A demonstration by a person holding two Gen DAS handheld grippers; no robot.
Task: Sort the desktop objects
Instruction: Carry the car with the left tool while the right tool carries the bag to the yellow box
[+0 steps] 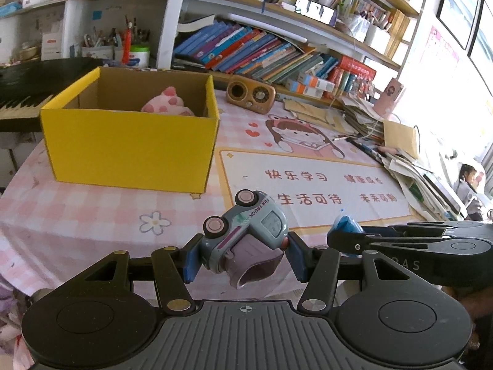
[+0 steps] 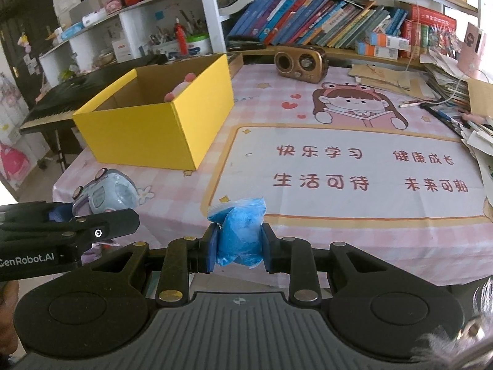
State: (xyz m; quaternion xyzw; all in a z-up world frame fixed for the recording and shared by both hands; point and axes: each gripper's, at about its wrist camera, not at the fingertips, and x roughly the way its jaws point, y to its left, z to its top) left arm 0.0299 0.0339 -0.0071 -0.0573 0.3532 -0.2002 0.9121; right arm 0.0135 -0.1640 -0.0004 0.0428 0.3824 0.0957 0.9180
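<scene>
My left gripper (image 1: 243, 254) is shut on a pale blue toy truck (image 1: 246, 231) with pink wheels, tilted on its side and held above the desk's near edge. My right gripper (image 2: 238, 246) is shut on a blue plastic bag (image 2: 240, 234) of blue stuff. The truck also shows in the right wrist view (image 2: 107, 192), and the bag in the left wrist view (image 1: 345, 225). An open yellow cardboard box (image 1: 129, 148) stands at the far left of the desk with a pink spotted plush (image 1: 168, 103) inside. The box also shows in the right wrist view (image 2: 154, 129).
A pink checked desk mat (image 2: 354, 166) with a cartoon girl covers the desk. A brown retro radio (image 1: 250, 94) stands behind it. Piled papers and books (image 1: 385, 141) crowd the right side. Bookshelves run along the back, and a piano keyboard (image 1: 21, 98) stands left of the box.
</scene>
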